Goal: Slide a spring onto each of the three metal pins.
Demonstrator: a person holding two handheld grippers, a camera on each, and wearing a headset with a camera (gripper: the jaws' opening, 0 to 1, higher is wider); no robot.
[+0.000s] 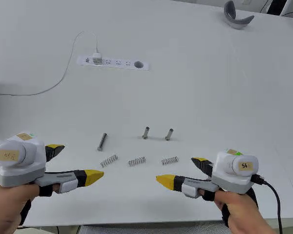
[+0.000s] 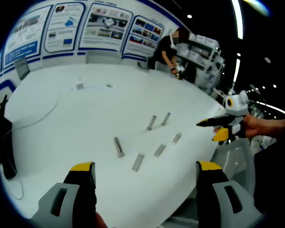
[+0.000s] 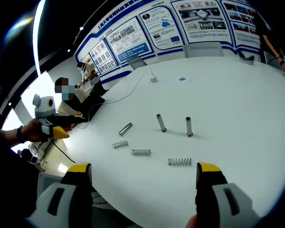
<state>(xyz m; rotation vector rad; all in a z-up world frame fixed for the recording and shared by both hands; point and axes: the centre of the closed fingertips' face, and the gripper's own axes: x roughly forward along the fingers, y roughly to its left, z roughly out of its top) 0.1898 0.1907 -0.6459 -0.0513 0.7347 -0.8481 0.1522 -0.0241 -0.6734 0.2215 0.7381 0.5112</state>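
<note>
You're at square one. Left gripper [image 1: 75,162] and right gripper [image 1: 181,170] both gape wide apart, empty. The springs [image 1: 136,161] lie in a row just beside the metal pins [image 1: 146,132], none threaded. Next is probably pinching one spring gently.

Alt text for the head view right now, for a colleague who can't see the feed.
Three bare metal pins are on a white table: the left pin lies flat, the other two stand upright, with three loose springs in a row before them. The left gripper and right gripper hover open, empty.
</note>
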